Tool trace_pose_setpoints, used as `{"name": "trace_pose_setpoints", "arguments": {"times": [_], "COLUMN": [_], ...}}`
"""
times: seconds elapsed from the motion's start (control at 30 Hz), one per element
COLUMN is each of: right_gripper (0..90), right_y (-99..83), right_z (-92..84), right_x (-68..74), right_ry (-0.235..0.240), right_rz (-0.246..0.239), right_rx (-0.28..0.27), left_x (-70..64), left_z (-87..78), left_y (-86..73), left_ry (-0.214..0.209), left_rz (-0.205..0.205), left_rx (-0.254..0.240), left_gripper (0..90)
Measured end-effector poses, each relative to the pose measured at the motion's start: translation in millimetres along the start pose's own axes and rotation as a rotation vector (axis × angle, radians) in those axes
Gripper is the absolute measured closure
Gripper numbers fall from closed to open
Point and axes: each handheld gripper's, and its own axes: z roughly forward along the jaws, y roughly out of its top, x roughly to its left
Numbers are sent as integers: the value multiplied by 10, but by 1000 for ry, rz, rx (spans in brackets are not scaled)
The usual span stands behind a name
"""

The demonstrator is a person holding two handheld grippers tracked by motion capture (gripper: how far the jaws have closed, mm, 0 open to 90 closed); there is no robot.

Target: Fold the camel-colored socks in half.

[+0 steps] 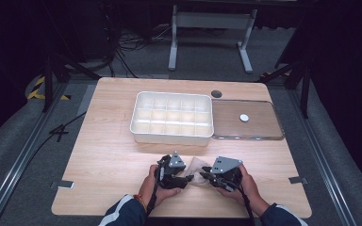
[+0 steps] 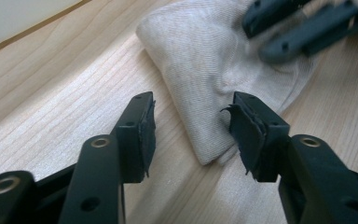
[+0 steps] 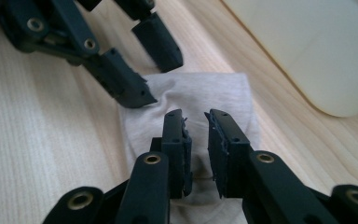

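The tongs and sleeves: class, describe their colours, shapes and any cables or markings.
Both tongs, left tongs and right tongs, are black, each topped by a grey three-cornered plate. Their jaws are flat black bars with brass-coloured rivets and worn black pads. A black cable trails from each. The person's sleeves are dark blue with white stripes; an orange band circles the left wrist.

- Bright, even overhead light on the table (image 1: pixel 108 155); surroundings far and to both sides fall dark.
- Shadows are soft and short.
- Gripper views: near jaws sharp, far gripper (image 2: pixel 303 23) blurred.
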Motion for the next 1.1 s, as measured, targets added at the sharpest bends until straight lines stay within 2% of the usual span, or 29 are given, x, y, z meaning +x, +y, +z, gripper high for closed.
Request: {"name": "trace_pose_setpoints", "arguments": {"times": [0.1, 0.13, 0.2, 0.23, 0.3, 0.37, 0.5, 0.57, 0.67, 0.73, 0.8, 0.9, 1.1], "right_gripper": [776, 777, 777, 778, 779, 780, 781, 782, 782, 783, 783, 783, 779], "right_y": [-30, -45, -29, -24, -25, -15, 1, 11, 24, 38, 42, 55, 56], "right_z": [85, 108, 115, 117, 124, 127, 142, 149, 162, 171, 173, 189, 215], "right_x": [-35, -55, -96, -112, -110, -94, -91, -96, -98, -98, -96, -87, -78], "right_ry": [10, 29, 53, 67, 66, 56, 40, 43, 35, 37, 36, 33, 26], "right_rz": [6, 8, 25, 33, 29, 21, 11, 11, 10, 7, 9, 4, 3], "right_rx": [66, 54, 70, 74, 71, 77, 83, 84, 88, 92, 93, 93, 71], "left_x": [8, 29, 49, 47, 55, 53, 38, 21, -3, -20, -46, -65, -63], "left_z": [2, 7, 11, 17, 19, 20, 5, -21, -59, -74, -79, -79, -88], "left_y": [18, 24, 28, 26, 26, 27, 29, 37, 60, 71, 85, 100, 107], "left_ry": [-15, -54, -77, -86, -99, -101, -70, -60, -70, -68, -74, -71, -74], "left_rz": [-5, -14, -14, -29, -33, -41, -36, -35, -35, -30, -27, -9, -14], "left_rx": [8, 11, 8, 2, 0, -7, -30, -59, -111, -118, -145, -157, -165], "left_gripper": [577, 619, 660, 679, 719, 747, 782, 793, 802, 807, 807, 810, 811]}}
